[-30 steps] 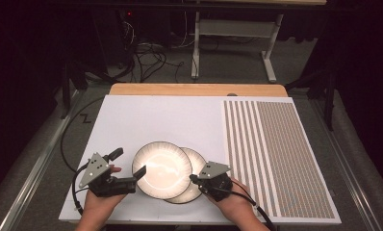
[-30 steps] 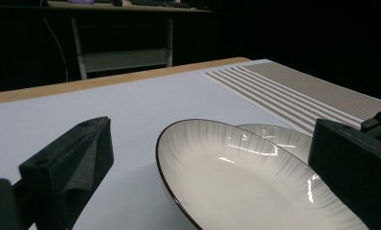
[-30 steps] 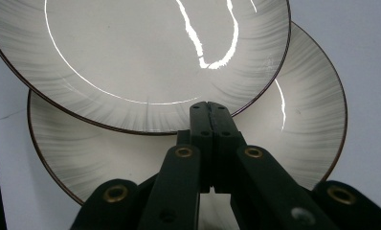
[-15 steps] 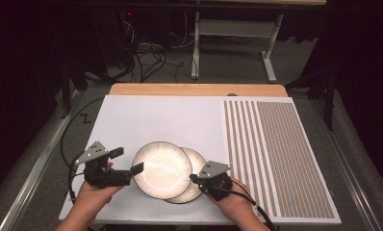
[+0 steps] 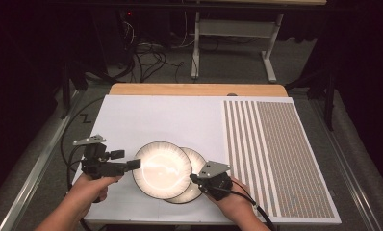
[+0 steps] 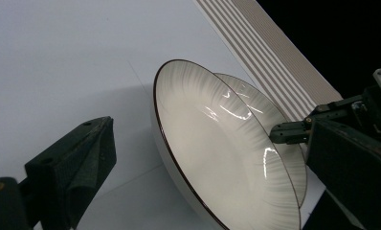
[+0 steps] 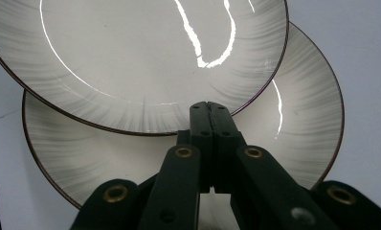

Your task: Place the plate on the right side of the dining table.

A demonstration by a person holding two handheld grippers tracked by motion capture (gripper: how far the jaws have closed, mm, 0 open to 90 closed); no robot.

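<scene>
Two white, dark-rimmed plates sat low and centre in the high view on the white table sheet (image 5: 151,120), the upper plate (image 5: 161,169) overlapping the lower plate (image 5: 195,185), which peeked out at its lower right. The left gripper (image 5: 132,165) came in from the lower left of that frame, its tips at the upper plate's left rim; in the left gripper view its jaws stood wide apart, one at the lower left and one at the right, with the upper plate (image 6: 212,153) tilted between them and nothing visibly pinched. The right gripper (image 5: 193,178) reached in from the lower right; in the right gripper view its jaws (image 7: 208,111) were pressed fully together, tips over the lower plate (image 7: 294,110) just at the upper plate's (image 7: 140,62) rim, clamping nothing. A striped mat (image 5: 276,154) covered the right side of the table
</scene>
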